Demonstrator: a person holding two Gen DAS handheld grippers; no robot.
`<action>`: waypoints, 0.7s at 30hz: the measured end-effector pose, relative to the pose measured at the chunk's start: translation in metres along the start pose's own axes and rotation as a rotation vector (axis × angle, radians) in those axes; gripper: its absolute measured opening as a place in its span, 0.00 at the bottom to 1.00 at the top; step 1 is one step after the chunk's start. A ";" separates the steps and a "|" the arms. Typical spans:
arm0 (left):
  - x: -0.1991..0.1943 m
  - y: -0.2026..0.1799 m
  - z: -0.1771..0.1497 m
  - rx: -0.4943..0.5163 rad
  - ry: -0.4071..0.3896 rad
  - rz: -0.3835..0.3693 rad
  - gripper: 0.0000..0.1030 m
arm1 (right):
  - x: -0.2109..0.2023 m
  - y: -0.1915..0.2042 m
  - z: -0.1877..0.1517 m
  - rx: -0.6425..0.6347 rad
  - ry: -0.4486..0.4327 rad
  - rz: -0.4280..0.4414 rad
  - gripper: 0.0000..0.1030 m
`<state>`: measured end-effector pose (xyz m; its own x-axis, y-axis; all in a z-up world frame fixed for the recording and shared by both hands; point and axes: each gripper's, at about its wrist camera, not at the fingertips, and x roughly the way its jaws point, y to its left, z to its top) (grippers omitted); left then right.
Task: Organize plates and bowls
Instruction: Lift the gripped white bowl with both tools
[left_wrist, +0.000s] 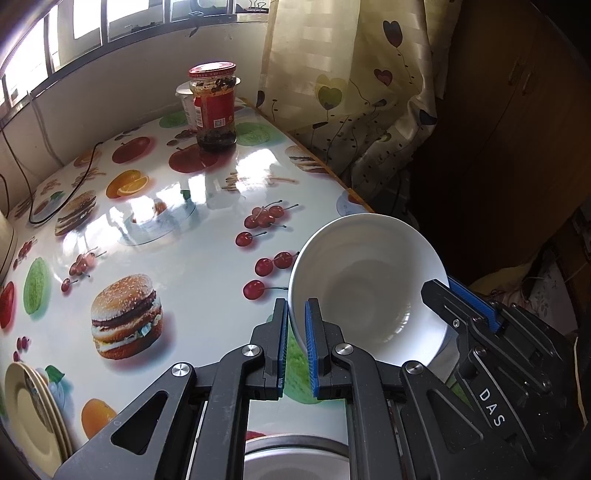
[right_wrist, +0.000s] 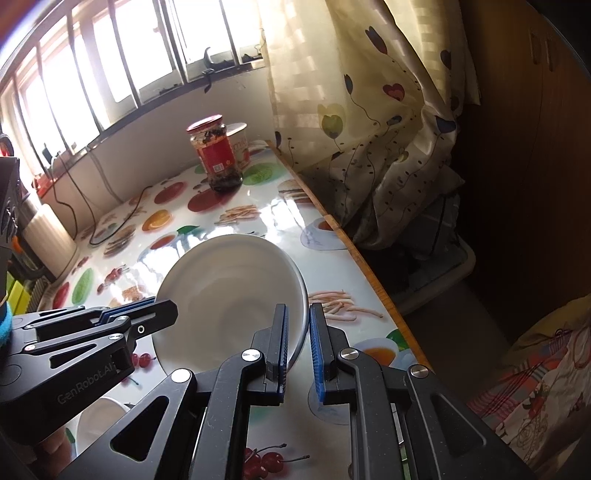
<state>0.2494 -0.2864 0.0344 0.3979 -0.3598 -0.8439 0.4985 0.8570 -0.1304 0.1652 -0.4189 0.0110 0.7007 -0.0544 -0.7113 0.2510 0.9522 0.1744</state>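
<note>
A white bowl (left_wrist: 369, 284) is held tilted above the fruit-print table, gripped by both grippers on opposite rims. My left gripper (left_wrist: 296, 314) is shut on its left rim; the right gripper's fingers (left_wrist: 465, 310) clamp the far right rim. In the right wrist view the same bowl (right_wrist: 229, 295) shows, with my right gripper (right_wrist: 298, 321) shut on its right rim and the left gripper's fingers (right_wrist: 147, 314) on the left rim. Another white bowl (left_wrist: 295, 461) lies below the left gripper. A stack of pale yellow plates (left_wrist: 33, 406) sits at the table's left front.
A red-lidded jar (left_wrist: 216, 107) and a white tub (left_wrist: 186, 99) stand at the table's far end. A black cable (left_wrist: 62, 192) trails across the far left. The table edge (right_wrist: 365, 266) runs along the right, with a curtain (right_wrist: 369, 129) and bedding beyond.
</note>
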 end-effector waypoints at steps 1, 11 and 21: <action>-0.002 0.001 -0.001 -0.004 -0.003 -0.001 0.09 | -0.002 0.001 0.000 -0.001 -0.005 0.003 0.12; -0.025 0.003 -0.009 -0.014 -0.039 -0.005 0.09 | -0.030 0.012 -0.002 -0.016 -0.042 0.011 0.12; -0.049 0.006 -0.022 -0.019 -0.067 -0.011 0.09 | -0.053 0.025 -0.010 -0.028 -0.066 0.014 0.12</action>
<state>0.2154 -0.2556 0.0636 0.4433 -0.3930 -0.8056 0.4888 0.8594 -0.1503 0.1273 -0.3895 0.0464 0.7466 -0.0601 -0.6625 0.2228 0.9610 0.1639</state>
